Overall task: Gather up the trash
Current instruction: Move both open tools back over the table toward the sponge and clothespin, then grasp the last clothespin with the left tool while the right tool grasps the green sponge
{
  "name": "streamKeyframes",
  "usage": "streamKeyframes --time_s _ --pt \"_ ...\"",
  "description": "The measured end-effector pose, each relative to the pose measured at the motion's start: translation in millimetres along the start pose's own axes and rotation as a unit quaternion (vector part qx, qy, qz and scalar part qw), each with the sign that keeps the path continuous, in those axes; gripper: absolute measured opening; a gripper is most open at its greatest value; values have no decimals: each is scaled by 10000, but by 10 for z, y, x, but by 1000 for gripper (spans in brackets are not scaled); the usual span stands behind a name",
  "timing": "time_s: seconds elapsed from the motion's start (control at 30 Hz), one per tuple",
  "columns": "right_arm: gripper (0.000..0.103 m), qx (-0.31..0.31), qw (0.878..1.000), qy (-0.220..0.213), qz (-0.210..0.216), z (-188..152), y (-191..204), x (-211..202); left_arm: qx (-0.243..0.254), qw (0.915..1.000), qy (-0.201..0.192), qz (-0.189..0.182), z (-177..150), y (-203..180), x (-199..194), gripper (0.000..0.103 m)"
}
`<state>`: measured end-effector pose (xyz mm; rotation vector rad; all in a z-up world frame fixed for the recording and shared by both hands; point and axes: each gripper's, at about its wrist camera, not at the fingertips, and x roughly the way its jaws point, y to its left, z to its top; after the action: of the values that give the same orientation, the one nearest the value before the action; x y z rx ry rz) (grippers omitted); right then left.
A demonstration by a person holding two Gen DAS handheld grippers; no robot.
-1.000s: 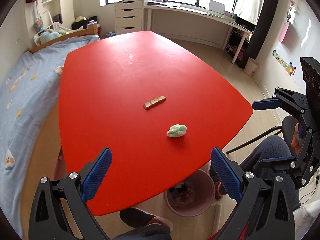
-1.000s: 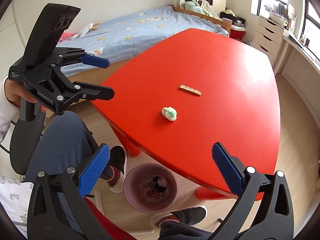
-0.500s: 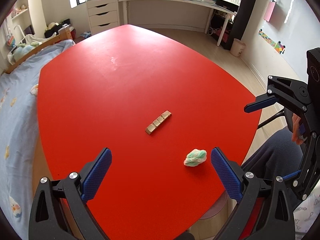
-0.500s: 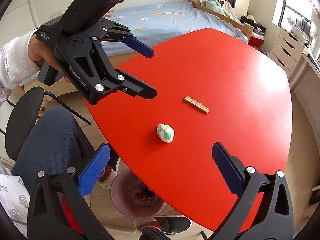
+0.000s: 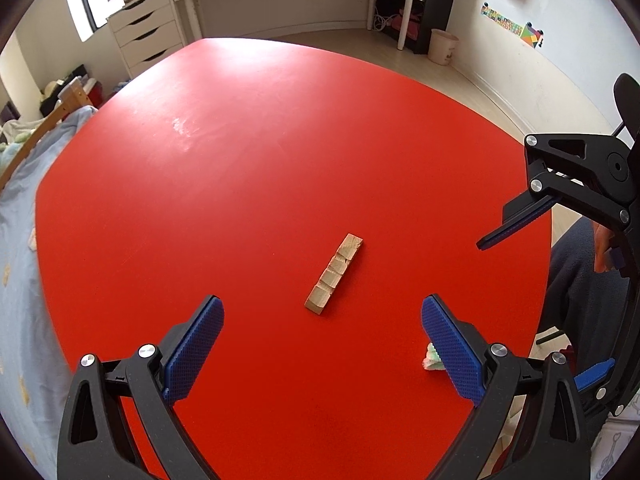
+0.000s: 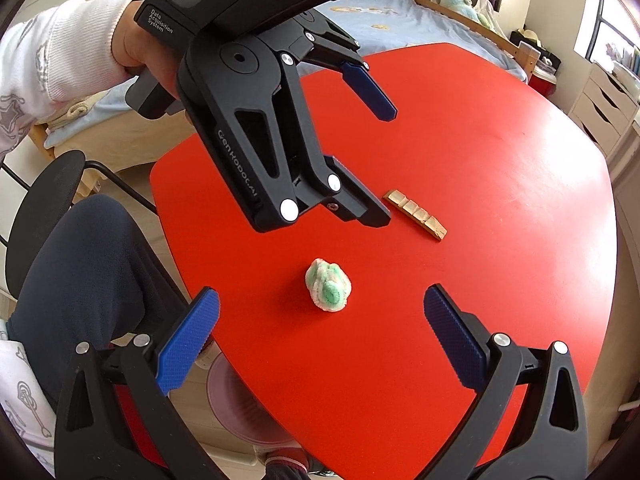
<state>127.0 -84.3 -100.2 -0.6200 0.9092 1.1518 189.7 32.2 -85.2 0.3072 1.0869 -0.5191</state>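
Observation:
A tan notched wooden strip (image 5: 335, 274) lies on the red table (image 5: 240, 168), just ahead of my open, empty left gripper (image 5: 322, 334). A crumpled white-and-green wad (image 6: 329, 286) lies near the table's front edge, between the fingers of my open, empty right gripper (image 6: 320, 330); it is partly hidden behind the right finger in the left wrist view (image 5: 432, 360). The strip also shows in the right wrist view (image 6: 416, 214). The left gripper (image 6: 368, 152) hovers above the table beside the strip there. The right gripper (image 5: 516, 232) shows at the right edge.
A pink waste bin (image 6: 240, 408) stands on the floor under the table's front edge, by my legs. A bed (image 6: 400, 24) runs along the table's far side. A white drawer unit (image 5: 148, 32), a desk and a small bin (image 5: 444, 46) stand by the window.
Both grippers have moved forward and lower over the table. The strip now sits between the left fingers' line and the wad between the right fingers. Both stay open.

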Motion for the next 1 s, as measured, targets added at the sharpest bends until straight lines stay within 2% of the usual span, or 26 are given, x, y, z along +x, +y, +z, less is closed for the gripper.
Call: streamKeyframes --time_s 0.23,0.33,0.4,0.6,0.67,0.77,0.83,0.87,0.93,1.0 --pt "98 -5 10000 -30 45 6 -26 126 182 9997 54 -143 0 -15 165 92" --pt "89 -22 10000 -10 18 11 -50 169 208 9995 97 -197 -9 -7 215 77" --pt "85 -42 10000 17 -21 15 -73 209 272 9994 83 -204 -21 -19 232 74" --pt "73 -118 9999 69 -91 45 -78 292 242 9995 8 -200 -51 -37 215 47" --pt "67 -122 9998 85 -91 53 -85 306 245 9995 17 -213 -51 -36 199 34" --pt "57 -171 9997 137 -127 56 -71 328 233 9995 42 -192 -55 -38 185 23" --pt "45 -189 9996 169 -144 47 -60 339 185 9997 50 -177 -60 -20 183 16" --pt "41 -193 9995 194 -157 41 -58 346 170 9997 51 -173 -70 -1 181 14" --pt "26 -212 9994 213 -146 26 -45 353 157 9997 58 -181 -84 9 175 12" --pt "21 -200 9994 212 -169 28 -46 351 145 9997 75 -185 -81 10 175 12"
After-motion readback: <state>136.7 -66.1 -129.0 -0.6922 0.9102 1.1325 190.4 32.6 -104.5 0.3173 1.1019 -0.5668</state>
